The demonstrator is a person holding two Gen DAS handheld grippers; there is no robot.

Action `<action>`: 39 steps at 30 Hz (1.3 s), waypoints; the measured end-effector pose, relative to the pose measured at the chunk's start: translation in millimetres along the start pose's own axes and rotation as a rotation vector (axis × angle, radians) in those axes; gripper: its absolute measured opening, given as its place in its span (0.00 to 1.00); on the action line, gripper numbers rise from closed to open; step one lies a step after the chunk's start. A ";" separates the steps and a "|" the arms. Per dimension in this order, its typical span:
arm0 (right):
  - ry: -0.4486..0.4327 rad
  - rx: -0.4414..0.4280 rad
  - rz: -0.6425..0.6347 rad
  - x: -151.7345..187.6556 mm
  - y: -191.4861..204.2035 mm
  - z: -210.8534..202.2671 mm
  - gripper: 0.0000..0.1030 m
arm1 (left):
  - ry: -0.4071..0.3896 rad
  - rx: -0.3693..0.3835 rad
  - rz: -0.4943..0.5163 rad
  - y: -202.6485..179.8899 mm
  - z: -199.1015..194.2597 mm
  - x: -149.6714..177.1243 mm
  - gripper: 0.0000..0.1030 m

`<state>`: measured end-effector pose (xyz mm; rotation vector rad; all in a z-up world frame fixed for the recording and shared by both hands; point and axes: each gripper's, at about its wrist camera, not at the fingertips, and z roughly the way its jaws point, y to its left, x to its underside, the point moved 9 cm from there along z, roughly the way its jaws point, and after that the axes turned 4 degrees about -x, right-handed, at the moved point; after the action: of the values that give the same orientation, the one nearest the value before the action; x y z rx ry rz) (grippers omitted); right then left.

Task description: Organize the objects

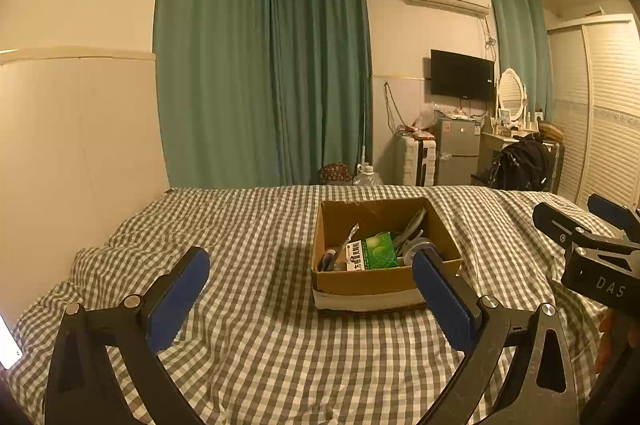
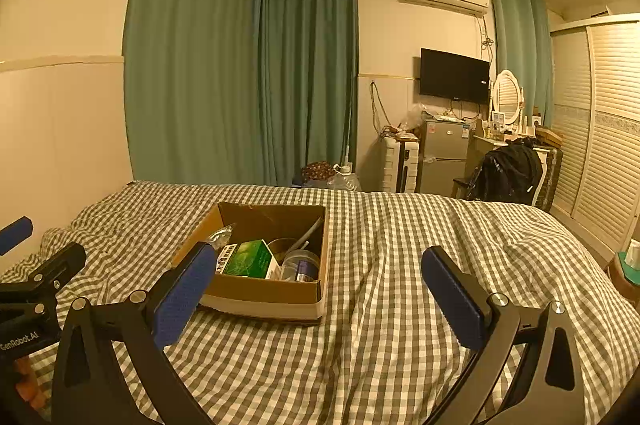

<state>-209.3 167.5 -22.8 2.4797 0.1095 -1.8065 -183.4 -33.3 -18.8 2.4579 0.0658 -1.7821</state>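
Both grippers, left gripper [image 1: 311, 299] and right gripper [image 2: 319, 295], hover fingers wide apart and empty over the bed [image 1: 248, 345]; cardboard box [image 1: 380, 283] holds green carton [image 1: 374, 252] and oddments—fits packing finished or unpacking pending.

open cardboard box [image 1: 384, 281] on the bed holds a green carton [image 1: 374, 251].

Home bedroom: checked bed [image 1: 248, 305], curtains [image 1: 260, 73], wardrobe [image 1: 608, 113].

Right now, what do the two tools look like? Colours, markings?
Both match: black frames with triangular cutouts and silver pivot bolts, two fingers faced with blue ribbed pads. Left tool reads "GenRobot.AI" on its body, seen from the right camera; right tool shows "DAS" in the left camera. No cables or sleeves visible.
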 end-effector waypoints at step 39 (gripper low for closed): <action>0.001 0.032 -0.007 3.2 0.2 0.9 1.00 | 0.013 -0.012 -0.010 7.3 -0.2 3.3 1.00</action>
<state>-209.2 167.3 -26.1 2.5056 0.0900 -1.8237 -181.5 -40.6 -21.5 2.4651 0.0897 -1.7643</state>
